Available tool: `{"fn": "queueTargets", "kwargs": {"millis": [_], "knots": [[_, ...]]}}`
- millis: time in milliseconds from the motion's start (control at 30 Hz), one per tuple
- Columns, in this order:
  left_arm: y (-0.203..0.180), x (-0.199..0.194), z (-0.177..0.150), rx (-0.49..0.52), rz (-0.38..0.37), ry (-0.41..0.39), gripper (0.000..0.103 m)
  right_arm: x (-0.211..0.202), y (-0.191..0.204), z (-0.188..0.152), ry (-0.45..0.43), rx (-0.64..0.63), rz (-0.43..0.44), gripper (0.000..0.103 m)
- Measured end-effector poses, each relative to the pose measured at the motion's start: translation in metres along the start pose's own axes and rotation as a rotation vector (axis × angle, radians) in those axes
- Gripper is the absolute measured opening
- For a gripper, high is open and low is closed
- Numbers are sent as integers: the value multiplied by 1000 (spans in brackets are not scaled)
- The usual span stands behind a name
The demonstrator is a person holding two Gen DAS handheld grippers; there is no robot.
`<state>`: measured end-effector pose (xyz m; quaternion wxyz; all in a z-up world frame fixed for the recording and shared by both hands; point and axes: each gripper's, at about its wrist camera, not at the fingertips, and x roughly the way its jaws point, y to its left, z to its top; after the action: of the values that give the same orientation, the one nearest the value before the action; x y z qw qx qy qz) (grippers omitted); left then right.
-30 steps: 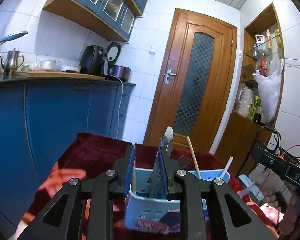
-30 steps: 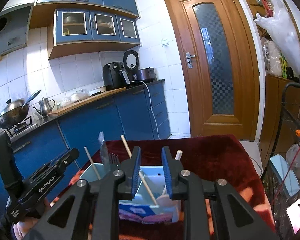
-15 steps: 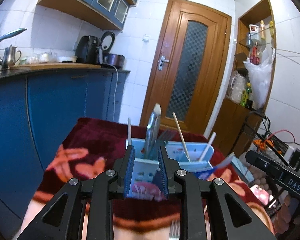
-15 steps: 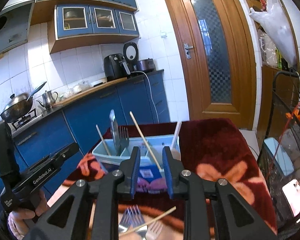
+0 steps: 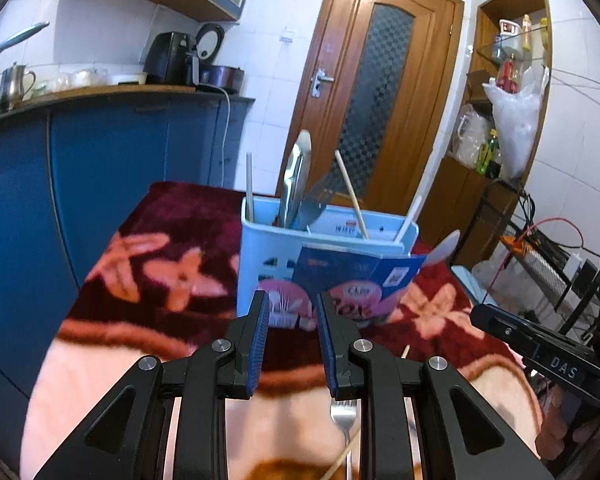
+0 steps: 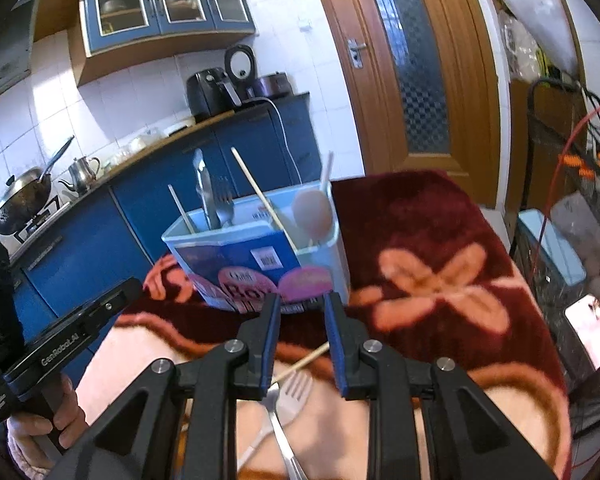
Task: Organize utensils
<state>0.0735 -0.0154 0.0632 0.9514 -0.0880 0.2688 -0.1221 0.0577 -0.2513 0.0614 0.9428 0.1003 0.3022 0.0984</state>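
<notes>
On the flowered cloth (image 6: 420, 240), near the light-blue caddy (image 6: 328, 256) already holding utensils, lie 2 forks (image 6: 288, 400) and a chopstick (image 6: 304, 362). Left gripper (image 5: 292, 340) and right gripper (image 6: 300, 340) hang above them, jaws partly spread, empty. Judged step: reaching for the next piece; next, the right must lower and straddle 1 handle.

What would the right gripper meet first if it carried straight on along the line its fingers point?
Most likely the chopstick lying on the blanket, with the forks just under the right gripper. The blue utensil caddy stands farther on; depth is hard to judge here.
</notes>
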Motion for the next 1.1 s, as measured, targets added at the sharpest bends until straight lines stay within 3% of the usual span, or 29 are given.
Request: {"fn": "queueTargets", "kwargs": {"millis": [267,633,1100], "knots": [[12,9,-14,-29,31,61,25,18,-6,-16,90,42,8,26],[24,15,-26,-46,58,108,25,41,6,-31,184,-8,7,30],[36,20,-30,-73,71,119,25,88,-12,-25,300,141,-30,31]]}}
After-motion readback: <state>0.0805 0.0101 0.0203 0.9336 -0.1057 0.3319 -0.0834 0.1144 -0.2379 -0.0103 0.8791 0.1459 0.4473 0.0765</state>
